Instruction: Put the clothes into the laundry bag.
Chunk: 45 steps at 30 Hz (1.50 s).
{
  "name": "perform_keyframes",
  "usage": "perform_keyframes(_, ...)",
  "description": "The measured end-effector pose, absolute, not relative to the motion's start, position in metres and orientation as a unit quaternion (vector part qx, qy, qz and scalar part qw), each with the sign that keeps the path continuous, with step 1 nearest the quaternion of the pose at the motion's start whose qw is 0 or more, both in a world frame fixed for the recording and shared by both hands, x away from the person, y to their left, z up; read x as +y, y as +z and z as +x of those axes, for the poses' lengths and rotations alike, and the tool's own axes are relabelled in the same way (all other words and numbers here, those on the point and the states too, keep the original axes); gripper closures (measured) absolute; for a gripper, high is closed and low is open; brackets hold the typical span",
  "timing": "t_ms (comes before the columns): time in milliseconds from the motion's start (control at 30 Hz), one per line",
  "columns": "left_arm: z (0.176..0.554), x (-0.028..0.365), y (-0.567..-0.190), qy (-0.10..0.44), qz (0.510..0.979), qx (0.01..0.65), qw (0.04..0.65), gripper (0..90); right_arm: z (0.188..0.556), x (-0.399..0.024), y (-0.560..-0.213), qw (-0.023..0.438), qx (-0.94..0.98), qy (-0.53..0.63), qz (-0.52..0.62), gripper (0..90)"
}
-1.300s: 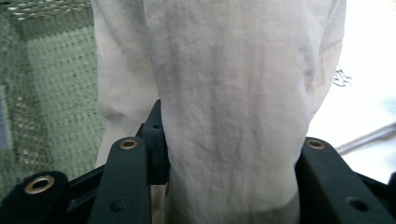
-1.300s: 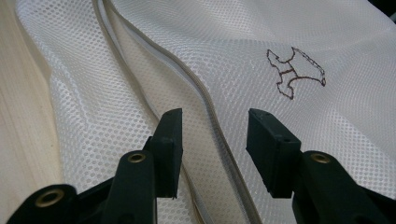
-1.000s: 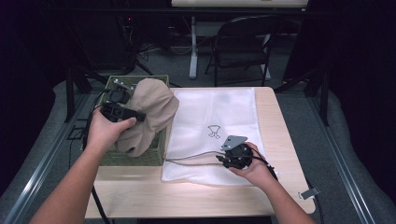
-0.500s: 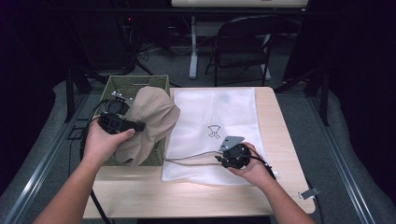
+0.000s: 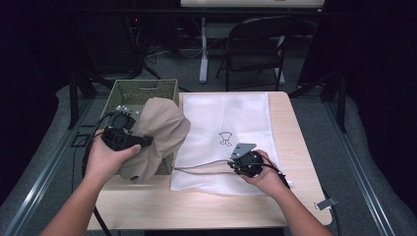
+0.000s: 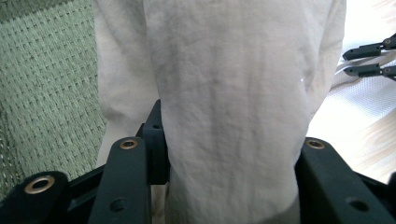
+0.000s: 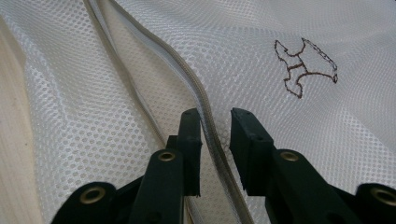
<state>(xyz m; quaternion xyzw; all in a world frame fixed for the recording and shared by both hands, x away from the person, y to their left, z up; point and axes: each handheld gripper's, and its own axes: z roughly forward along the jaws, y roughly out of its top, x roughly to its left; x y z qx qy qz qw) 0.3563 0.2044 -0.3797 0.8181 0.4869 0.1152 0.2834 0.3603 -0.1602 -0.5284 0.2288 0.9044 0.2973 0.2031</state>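
The left gripper [image 5: 147, 142] is clamped on a beige garment [image 5: 160, 132] that hangs just ahead of it, above the green basket [image 5: 129, 89]. The right gripper [image 7: 215, 135] has just been closing; its jaws straddle the zipper edge [image 7: 205, 116] of the white mesh bag [image 5: 231, 118] on the worktop [image 5: 196, 211], with a small gap left. Pinch that edge firmly and lift it to open the mouth before bringing the garment over. Since the earlier frame, the garment has drifted toward the bag.
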Motion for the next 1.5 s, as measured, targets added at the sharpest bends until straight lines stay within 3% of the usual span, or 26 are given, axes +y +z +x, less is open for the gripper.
perform_keyframes(300, 0.347, 0.204, -0.383, 0.112, 0.821, 0.483, 0.283, 56.1, 0.360, -0.160, -0.528, 0.202, 0.905, 0.298, 0.227, 85.8)
perform_keyframes(1500, 0.325, 0.175, -0.399, 0.097, 0.844, 0.440, 0.290, 56.2, 0.366, -0.165, -0.504, 0.226, 0.896, 0.314, 0.220, 87.6)
